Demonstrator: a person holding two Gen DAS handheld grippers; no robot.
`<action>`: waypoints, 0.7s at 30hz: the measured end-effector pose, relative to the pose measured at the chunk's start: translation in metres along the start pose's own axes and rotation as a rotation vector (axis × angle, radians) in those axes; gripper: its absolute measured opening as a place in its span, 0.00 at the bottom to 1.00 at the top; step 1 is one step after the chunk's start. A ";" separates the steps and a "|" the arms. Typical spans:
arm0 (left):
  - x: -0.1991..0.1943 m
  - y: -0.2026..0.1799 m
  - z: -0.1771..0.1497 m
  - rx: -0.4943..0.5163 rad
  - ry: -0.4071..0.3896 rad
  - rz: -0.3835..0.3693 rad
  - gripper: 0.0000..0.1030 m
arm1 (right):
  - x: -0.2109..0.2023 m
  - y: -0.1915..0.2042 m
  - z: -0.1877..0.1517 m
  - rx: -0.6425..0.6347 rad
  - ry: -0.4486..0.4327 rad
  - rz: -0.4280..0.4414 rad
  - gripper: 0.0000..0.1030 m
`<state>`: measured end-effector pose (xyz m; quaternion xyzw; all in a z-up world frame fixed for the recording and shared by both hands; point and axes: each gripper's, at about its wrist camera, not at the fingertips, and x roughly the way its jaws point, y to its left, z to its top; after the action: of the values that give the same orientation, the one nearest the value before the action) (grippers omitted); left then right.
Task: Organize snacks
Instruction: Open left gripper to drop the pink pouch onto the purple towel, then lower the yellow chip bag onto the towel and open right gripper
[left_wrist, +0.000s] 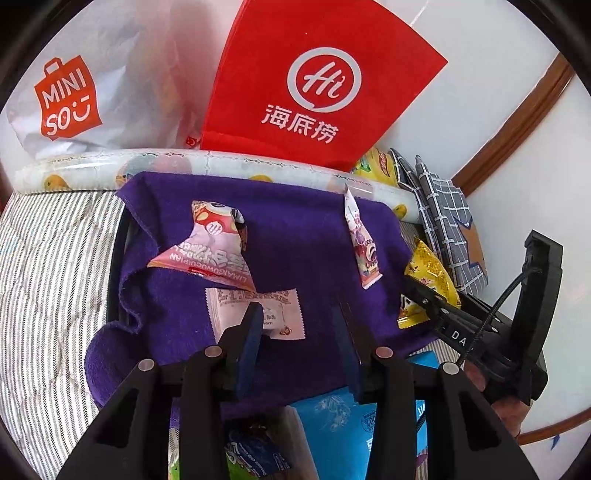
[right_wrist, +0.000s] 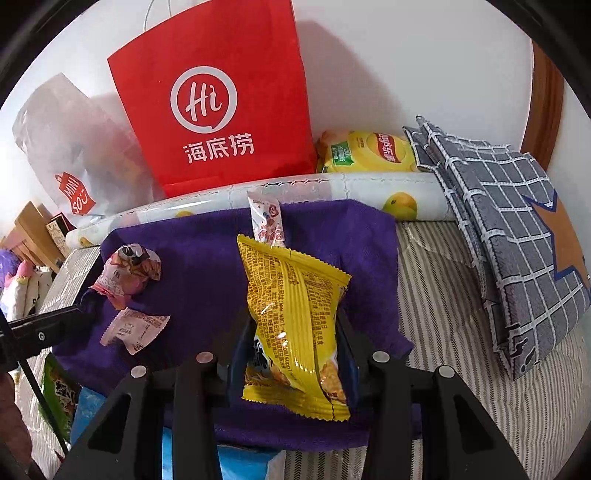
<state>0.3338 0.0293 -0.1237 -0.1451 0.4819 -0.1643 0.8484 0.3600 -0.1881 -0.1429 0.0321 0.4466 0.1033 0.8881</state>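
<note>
Right wrist view: the right gripper (right_wrist: 291, 343) is clamped on a yellow packet (right_wrist: 295, 325), held over the purple towel (right_wrist: 207, 266). In the left wrist view the left gripper (left_wrist: 299, 325) gapes wide and empty above the towel, one fingertip (left_wrist: 253, 321) over a white sachet (left_wrist: 255, 314). Beyond lie a pink packet (left_wrist: 210, 251) and a thin stick (left_wrist: 360, 240); farthest back a red bag (right_wrist: 218, 99) stands, contents unseen.

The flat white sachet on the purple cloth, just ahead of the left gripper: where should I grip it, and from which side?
Judging by its pose, take the white sachet by its near crimped edge, coming from the front. It lies flat on the purple cloth, and the pink snack packet overlaps its far edge, so the near side looks freest. The open left gripper already faces it.
</note>
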 end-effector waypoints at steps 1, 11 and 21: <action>0.000 -0.001 0.000 0.002 0.002 -0.001 0.39 | 0.001 0.001 0.000 0.001 0.003 -0.002 0.39; 0.000 -0.007 -0.003 0.014 0.010 -0.006 0.44 | 0.003 0.008 0.000 -0.029 0.021 -0.008 0.39; 0.002 -0.008 -0.004 0.019 0.018 0.001 0.45 | 0.005 0.007 -0.001 -0.031 0.030 -0.005 0.39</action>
<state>0.3303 0.0209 -0.1242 -0.1352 0.4879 -0.1700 0.8455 0.3610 -0.1798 -0.1467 0.0157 0.4584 0.1087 0.8820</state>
